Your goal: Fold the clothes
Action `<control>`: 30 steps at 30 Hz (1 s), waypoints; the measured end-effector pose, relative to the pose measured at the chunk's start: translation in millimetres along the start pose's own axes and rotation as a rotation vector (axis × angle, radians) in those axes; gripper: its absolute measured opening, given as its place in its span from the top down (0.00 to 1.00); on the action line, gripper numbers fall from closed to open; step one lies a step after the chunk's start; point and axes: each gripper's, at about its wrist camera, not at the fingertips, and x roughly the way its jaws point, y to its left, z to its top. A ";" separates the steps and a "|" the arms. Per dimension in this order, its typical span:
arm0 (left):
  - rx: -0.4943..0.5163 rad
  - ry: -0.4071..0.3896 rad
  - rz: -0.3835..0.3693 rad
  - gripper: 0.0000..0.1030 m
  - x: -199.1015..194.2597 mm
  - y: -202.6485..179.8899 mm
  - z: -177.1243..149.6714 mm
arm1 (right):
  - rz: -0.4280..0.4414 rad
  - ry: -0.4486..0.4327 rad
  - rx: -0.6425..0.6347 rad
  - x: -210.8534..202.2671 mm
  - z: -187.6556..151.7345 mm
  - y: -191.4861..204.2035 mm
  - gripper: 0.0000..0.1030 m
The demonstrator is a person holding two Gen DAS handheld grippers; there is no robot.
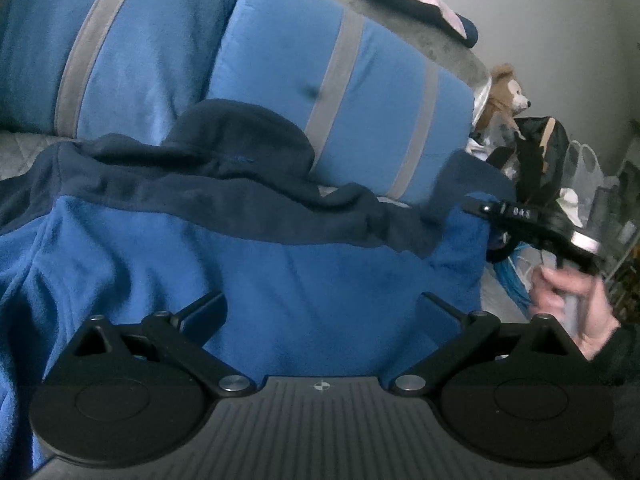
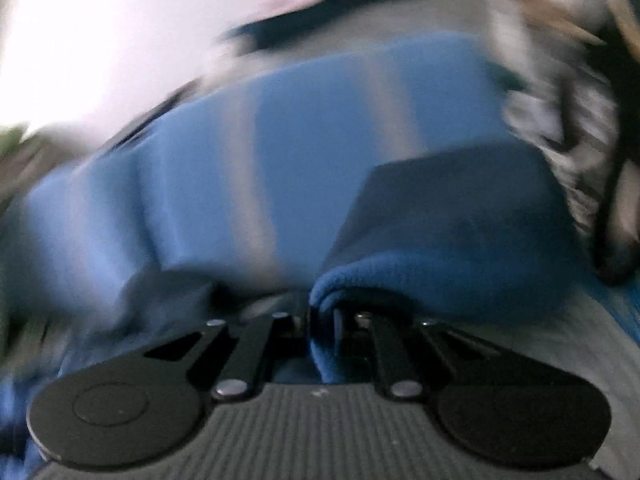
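Note:
A blue fleece jacket (image 1: 248, 264) with a navy yoke and collar (image 1: 240, 136) lies spread on a sofa seat. In the left wrist view my left gripper (image 1: 322, 306) hovers over its lower body, jaws wide apart, with cloth beneath them and nothing pinched. At the right a hand (image 1: 576, 304) holds my right gripper (image 1: 478, 208) at the jacket's sleeve edge. In the blurred right wrist view my right gripper (image 2: 320, 312) is shut on a fold of the blue fleece (image 2: 400, 280), and the navy part (image 2: 460, 200) hangs past it.
Two blue back cushions with grey stripes (image 1: 340, 92) stand behind the jacket. Dark and pink clothes (image 1: 412, 0) lie on the sofa back. A teddy bear (image 1: 508, 92), a black bag (image 1: 540, 148) and clutter fill the right side.

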 end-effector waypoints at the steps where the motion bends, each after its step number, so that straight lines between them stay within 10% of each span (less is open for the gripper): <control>1: 0.004 0.001 0.005 0.00 0.3 0.4 -0.6 | 0.057 0.042 -0.058 -0.1 -4.6 15.9 0.90; 6: 0.005 0.013 0.033 0.00 3.0 5.9 -3.2 | 0.267 0.319 -0.181 11.9 -42.0 65.7 0.89; 10: -0.001 0.020 0.039 0.00 3.9 9.1 -3.7 | 0.259 0.433 -0.208 17.4 -62.8 79.4 0.41; 13: -0.002 0.020 0.037 0.00 3.8 9.2 -2.8 | 0.236 0.394 -0.091 5.5 -60.5 70.4 0.23; 24: -0.005 -0.005 0.043 0.00 -3.8 8.8 3.7 | 0.225 0.218 0.720 -19.3 -54.0 -46.6 0.19; 30: -0.017 -0.012 0.037 0.00 -6.5 9.3 6.7 | 0.032 0.103 1.032 -27.5 -68.7 -112.0 0.18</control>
